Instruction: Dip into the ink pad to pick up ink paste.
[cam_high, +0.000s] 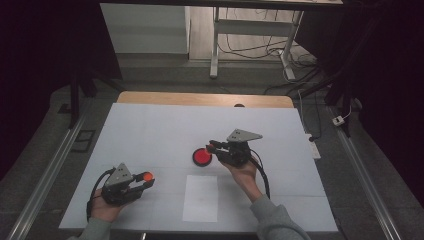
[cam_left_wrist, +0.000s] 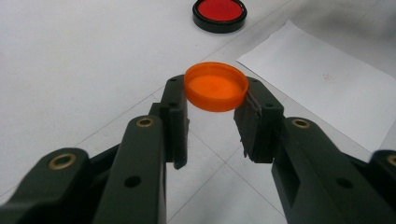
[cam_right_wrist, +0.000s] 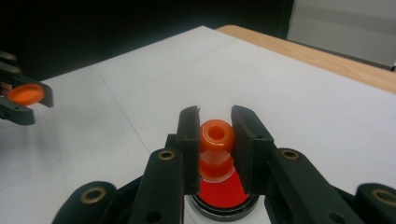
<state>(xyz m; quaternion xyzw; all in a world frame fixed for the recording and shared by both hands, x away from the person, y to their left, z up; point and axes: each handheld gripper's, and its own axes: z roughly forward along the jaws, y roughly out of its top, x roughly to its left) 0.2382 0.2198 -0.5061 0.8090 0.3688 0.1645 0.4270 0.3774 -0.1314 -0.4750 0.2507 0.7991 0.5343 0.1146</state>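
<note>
One white paper sheet (cam_high: 200, 198) near red dish (cam_high: 202, 157).

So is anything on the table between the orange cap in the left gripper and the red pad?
Nothing visible: bare white table lies between the orange cap and the red pad; the paper sheet sits off to one side.

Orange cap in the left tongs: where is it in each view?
High view: orange cap lower left, at the left tongs' tips.
Left gripper view: centre, clamped between the jaws.
Right gripper view: far left edge.
Shared landmark: red dish.
</note>
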